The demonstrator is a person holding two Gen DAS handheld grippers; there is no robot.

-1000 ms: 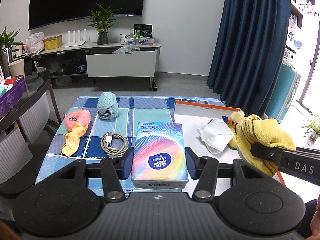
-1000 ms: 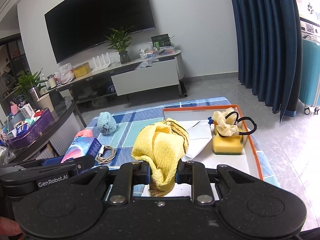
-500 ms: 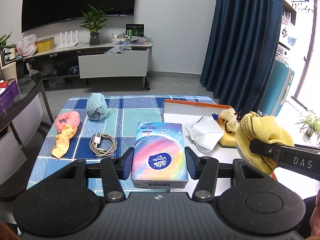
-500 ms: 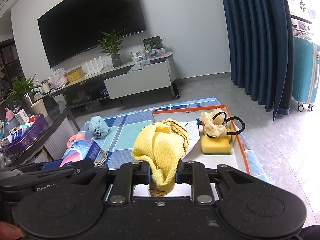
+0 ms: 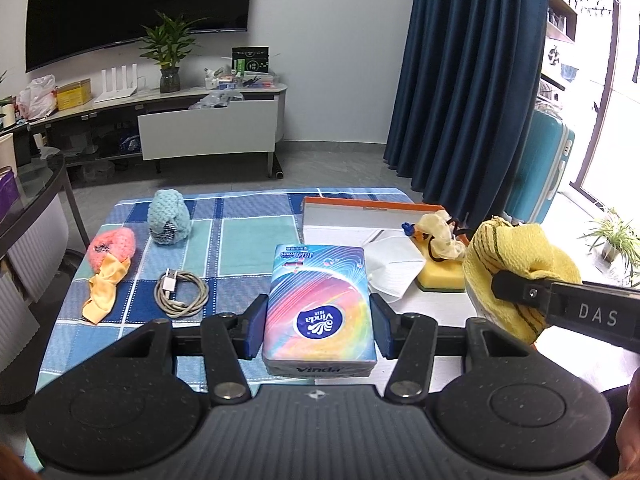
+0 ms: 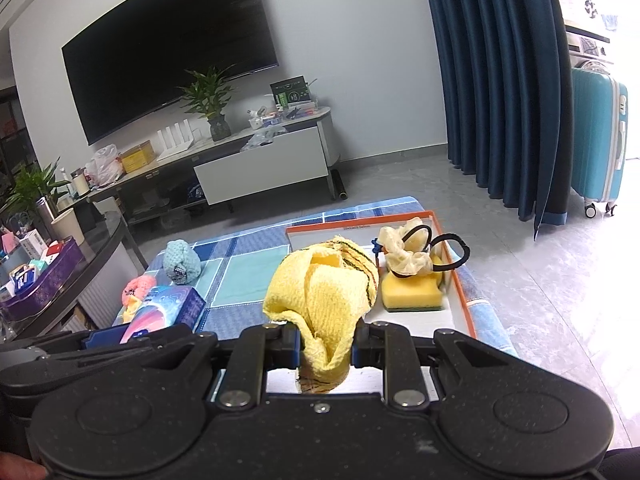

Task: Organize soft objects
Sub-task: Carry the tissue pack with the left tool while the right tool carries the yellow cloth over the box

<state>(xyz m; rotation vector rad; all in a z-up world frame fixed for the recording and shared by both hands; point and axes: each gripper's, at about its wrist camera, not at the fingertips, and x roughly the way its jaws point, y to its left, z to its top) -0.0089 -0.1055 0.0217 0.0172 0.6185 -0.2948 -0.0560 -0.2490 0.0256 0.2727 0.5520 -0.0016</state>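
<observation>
Cloth: blue-checked, spread across the middle of the left view, carrying everything below.
Tray: white with an orange rim, right of centre in the left view, lying on the cloth's right half.
Left gripper: low centre of its own view, pads pressed to both sides of the tissue pack, which it holds above the cloth's near edge.
Right gripper: low centre of its own view, jaws drawn narrow and pinching the towel by its lower folds, above the tray's near end.
Tissue pack: rainbow wrap marked Vinda, centre of the left view, between the cable and the mask.
Towel: yellow with dark stripes, bunched, centre of the right view; it also shows at the right edge of the left view.
Mask: white, folded, inside the tray, just beside the sponge.
Sponge: yellow, in the tray's right part, right of centre in the right view.
Scrunchie: cream, resting on top of the sponge, with a black hair tie beside it.
Blue knit: upper left of the cloth.
Pink knit: left of the blue knit, touching an orange rag.
Cable: coiled, white, left of the tissue pack.
</observation>
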